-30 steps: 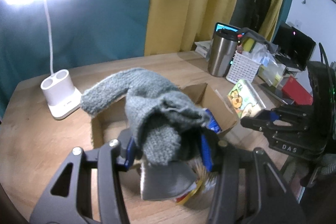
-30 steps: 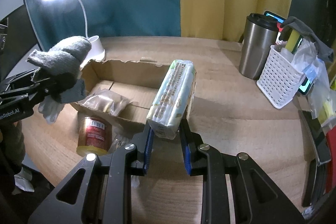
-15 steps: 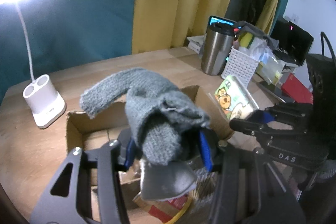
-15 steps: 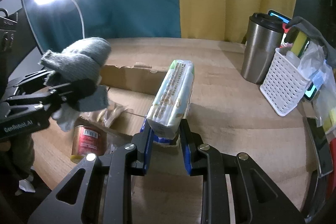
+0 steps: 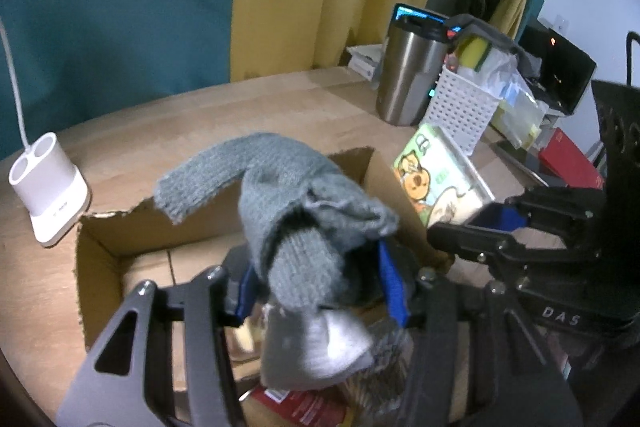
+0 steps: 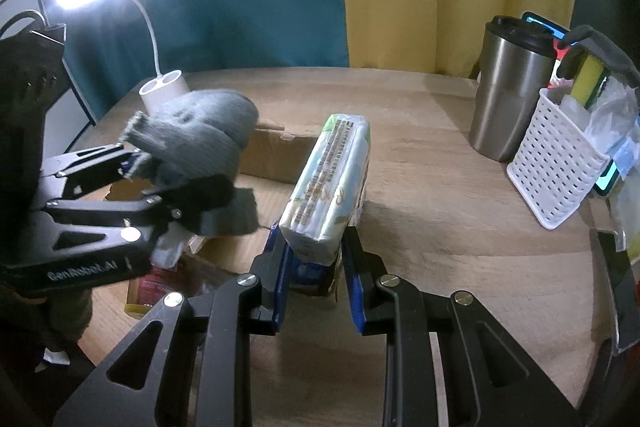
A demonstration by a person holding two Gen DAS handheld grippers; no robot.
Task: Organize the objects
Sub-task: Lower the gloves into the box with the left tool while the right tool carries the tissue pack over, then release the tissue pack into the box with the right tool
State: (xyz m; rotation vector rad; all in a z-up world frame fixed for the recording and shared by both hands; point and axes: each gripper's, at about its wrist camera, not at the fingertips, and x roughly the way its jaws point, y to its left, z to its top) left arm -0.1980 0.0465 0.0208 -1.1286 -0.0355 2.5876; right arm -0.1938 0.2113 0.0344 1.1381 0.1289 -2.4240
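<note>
My left gripper (image 5: pixel 320 279) hangs over the open cardboard box (image 5: pixel 100 239) with a grey knitted glove (image 5: pixel 288 195) bunched between its blue pads. Its jaws are opening, and the pads still touch the glove. From the right wrist view the same glove (image 6: pixel 200 135) and left gripper (image 6: pixel 160 183) show above the box's (image 6: pixel 268 155) near side. My right gripper (image 6: pixel 316 263) is shut on a green-and-white tissue pack (image 6: pixel 332 187), held upright just right of the box. A red can (image 6: pixel 148 287) lies inside the box, below the glove.
A white lamp base (image 5: pixel 48 187) stands on the wooden table left of the box. At the far right are a steel tumbler (image 6: pixel 508 91) and a white perforated basket (image 6: pixel 556 163) stuffed with bags. Bare tabletop (image 6: pixel 420 195) lies between the box and the tumbler.
The left gripper carried the glove forward and down, from the box's near edge to over its inside. The right gripper with the tissue pack edged closer to the box.
</note>
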